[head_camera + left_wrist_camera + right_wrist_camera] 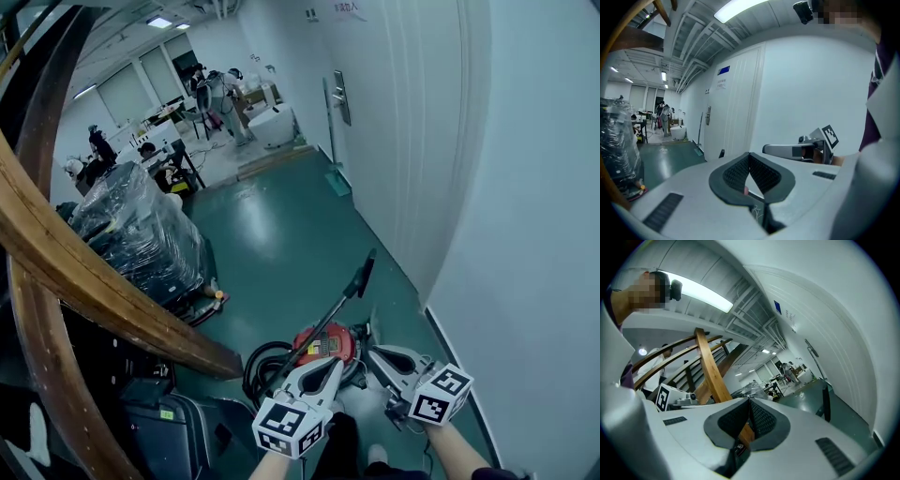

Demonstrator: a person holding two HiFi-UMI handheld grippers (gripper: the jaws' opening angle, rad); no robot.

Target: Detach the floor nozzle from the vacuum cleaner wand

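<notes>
Approach step, nothing grasped. Left gripper (330,362) and right gripper (376,355) clenched, empty, above red canister vacuum cleaner (325,341). Next: open jaws, find nozzle joint on thin black wand (339,307).

**Count of items.** You hold two hand-held grippers, the left hand-held gripper (330,364) and the right hand-held gripper (373,353), each bearing one marker cube (289,428). On the floor (281,225): one red vacuum cleaner (328,343), one wand (326,319), one black hose (255,364), one plastic-wrapped stack (141,230).
</notes>
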